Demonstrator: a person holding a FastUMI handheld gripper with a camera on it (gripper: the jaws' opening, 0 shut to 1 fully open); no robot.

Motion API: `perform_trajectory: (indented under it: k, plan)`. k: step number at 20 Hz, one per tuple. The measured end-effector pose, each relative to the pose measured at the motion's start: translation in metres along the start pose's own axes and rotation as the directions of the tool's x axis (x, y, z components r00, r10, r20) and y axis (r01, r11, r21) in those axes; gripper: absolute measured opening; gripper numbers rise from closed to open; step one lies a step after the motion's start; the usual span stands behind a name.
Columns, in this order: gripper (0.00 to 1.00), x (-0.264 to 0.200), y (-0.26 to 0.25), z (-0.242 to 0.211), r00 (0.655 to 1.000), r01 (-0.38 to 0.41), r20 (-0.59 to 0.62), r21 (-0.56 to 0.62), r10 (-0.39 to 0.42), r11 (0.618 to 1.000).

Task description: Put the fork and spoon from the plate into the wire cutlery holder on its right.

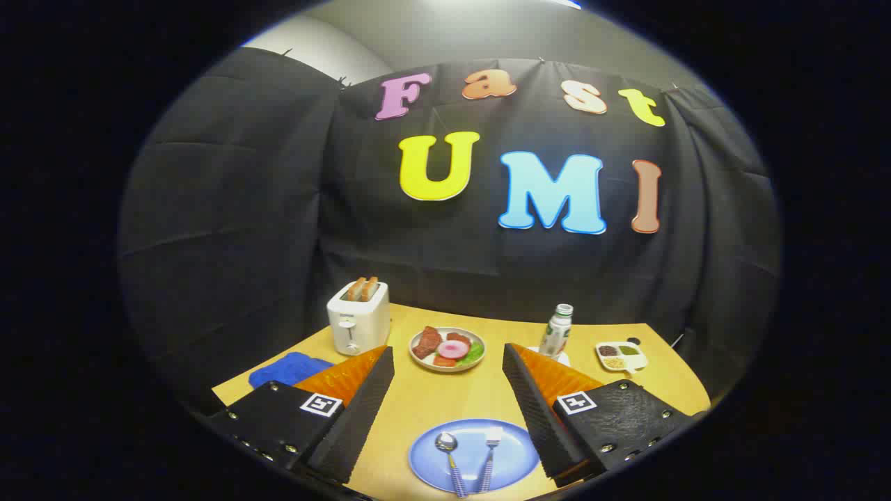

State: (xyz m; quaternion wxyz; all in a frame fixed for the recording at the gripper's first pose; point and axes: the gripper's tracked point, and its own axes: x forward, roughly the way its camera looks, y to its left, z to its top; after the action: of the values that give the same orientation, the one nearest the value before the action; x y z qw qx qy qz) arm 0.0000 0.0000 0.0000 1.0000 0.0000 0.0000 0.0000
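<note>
From the gripper view, the claw (449, 390) hangs above the wooden table (445, 400) with its two fingers spread wide apart and nothing between them but bare tabletop. Just below and between the fingertips lies a round blue plate (515, 456); on it rest a metal spoon with a striped blue handle (449, 456) and, beside it to the right, a matching fork (489, 452), heads pointing away from the claw. Beyond the fingers sit a shallow bowl of pretend meat and greens (447, 348), a white toaster holding two slices (358, 316) off to the left, a small bottle (557, 330) and a divided white dish of seeds (621, 356) to the right. A blue cloth (285, 369) lies by the left finger. I cannot make out the wire cutlery holder; the right finger may cover it.

To my eye the first pick is only being lined up. Next the claw needs to dip down to the plate and close across one thin handle.
</note>
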Motion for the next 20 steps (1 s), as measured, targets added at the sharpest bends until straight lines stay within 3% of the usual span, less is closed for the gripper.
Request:
perform_trajectory:
  k: [3, 7, 11, 20]
  plan:
    - [0.96, -0.010, -0.043, -0.001, 0.988, 0.153, -0.008, 0.011, -0.153, 0.988]
    - [0.96, -0.020, -0.067, 0.003, 0.975, 0.220, 0.013, 0.013, -0.220, 0.976]
    - [0.96, -0.014, -0.079, 0.018, 0.980, 0.186, 0.066, 0.012, -0.186, 0.983]
    - [0.96, -0.019, -0.100, 0.004, 0.975, 0.214, 0.046, 0.054, -0.216, 0.975]
